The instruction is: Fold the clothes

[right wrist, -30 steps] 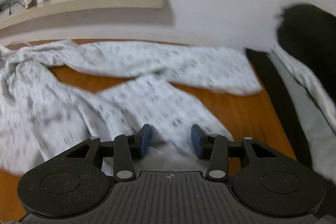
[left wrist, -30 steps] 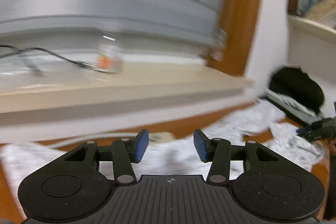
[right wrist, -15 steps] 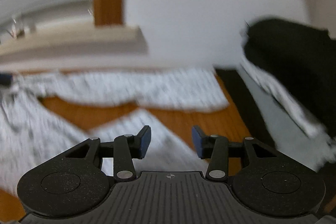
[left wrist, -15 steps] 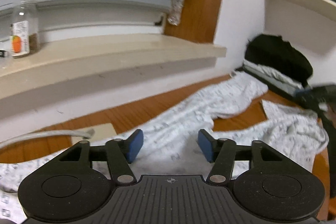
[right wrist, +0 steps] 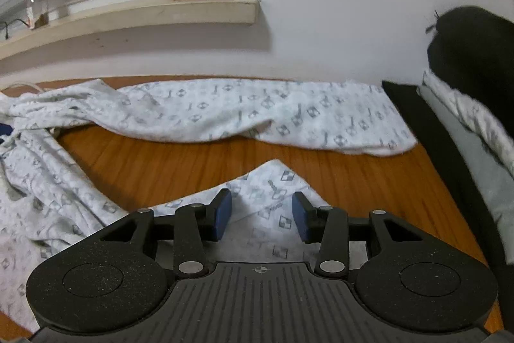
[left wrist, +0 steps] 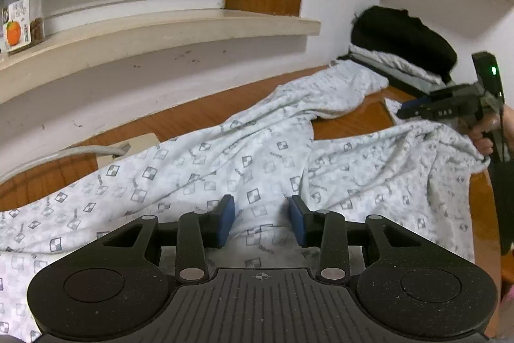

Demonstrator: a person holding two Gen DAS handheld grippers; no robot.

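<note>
White patterned pyjama trousers (left wrist: 257,150) lie spread and rumpled across the wooden desk (right wrist: 180,163) below a windowsill (left wrist: 154,34), both legs reaching toward the wall, as a person works them with a pair of hand-held tongs. No fold looks made yet: the cloth is still creased and splayed, one leg (right wrist: 257,114) stretched along the wall, the other ending in a corner just under the right tongs (right wrist: 261,216). Smoothing, laying leg on leg and folding down all appear to remain. The left tongs (left wrist: 261,222) hover over the middle of the garment; their jaws have just been closing yet stand partly apart, cloth showing below the gap and neither blue pad pressing on it. The right tongs also stand partly apart over the leg's corner, gripping nothing that can be seen. Cut off from both views is the near part of the garment, hidden beneath the tongs' black bodies, so the waistband cannot be placed. A dark bundle (left wrist: 404,37) and more folded cloth lie to the right, only partly in frame. A jar (left wrist: 22,12) stands on the sill.
</note>
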